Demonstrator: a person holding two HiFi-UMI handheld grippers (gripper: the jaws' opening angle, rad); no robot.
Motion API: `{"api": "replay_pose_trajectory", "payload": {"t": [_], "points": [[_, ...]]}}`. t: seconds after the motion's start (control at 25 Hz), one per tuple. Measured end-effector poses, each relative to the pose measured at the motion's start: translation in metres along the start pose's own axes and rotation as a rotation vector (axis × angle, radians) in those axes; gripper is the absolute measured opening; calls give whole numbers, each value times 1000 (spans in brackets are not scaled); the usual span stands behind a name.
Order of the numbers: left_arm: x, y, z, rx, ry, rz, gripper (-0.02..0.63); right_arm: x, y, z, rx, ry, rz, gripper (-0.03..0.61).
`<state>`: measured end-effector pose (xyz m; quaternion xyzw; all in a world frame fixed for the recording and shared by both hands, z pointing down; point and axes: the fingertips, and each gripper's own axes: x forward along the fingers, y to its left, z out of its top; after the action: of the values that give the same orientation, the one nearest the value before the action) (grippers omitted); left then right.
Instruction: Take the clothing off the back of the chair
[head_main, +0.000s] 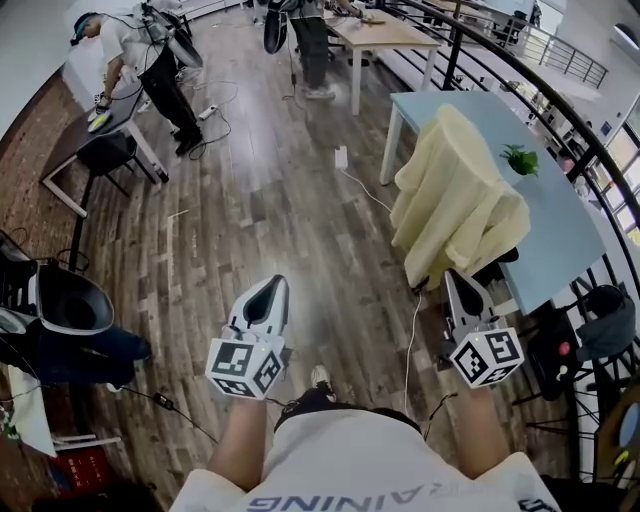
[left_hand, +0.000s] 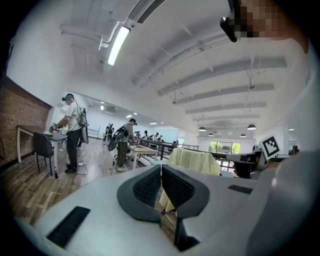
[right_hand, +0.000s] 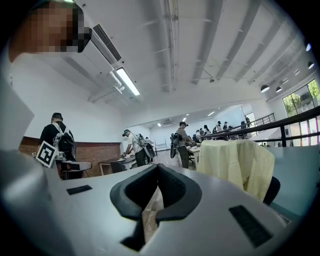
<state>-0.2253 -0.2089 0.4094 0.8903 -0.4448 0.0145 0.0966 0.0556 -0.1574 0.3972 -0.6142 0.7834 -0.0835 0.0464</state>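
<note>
A pale blue bench (head_main: 560, 235) stands beside the black railing (head_main: 545, 90), with a small green plant (head_main: 520, 158) on it. A white cable (head_main: 368, 190) trails over the wooden floor (head_main: 270, 210). Farther off, a person (head_main: 150, 65) bends over another bench (head_main: 62, 152), with a dark chair (head_main: 105, 153) just beside it.

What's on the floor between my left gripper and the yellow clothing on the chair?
Head view: only wood floor, crossed by a white cable.
</note>
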Motion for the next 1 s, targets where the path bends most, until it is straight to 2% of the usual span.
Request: {"api": "replay_pose_trajectory", "payload": {"t": [0.24,0.48,0.72,1.0], "points": [[28,58,-2,-21,36,-39,38,49,16,-5,-3,2,-48,21],[62,73,7,-21,45,-102,38,74,6,4,-13,-12,-102,21],[120,76,13,-4,47,-152,38,100,-32,17,-23,-51,-156,21],[224,59,27,21,47,-216,38,133,-109,59,-53,-120,-246,21]]}}
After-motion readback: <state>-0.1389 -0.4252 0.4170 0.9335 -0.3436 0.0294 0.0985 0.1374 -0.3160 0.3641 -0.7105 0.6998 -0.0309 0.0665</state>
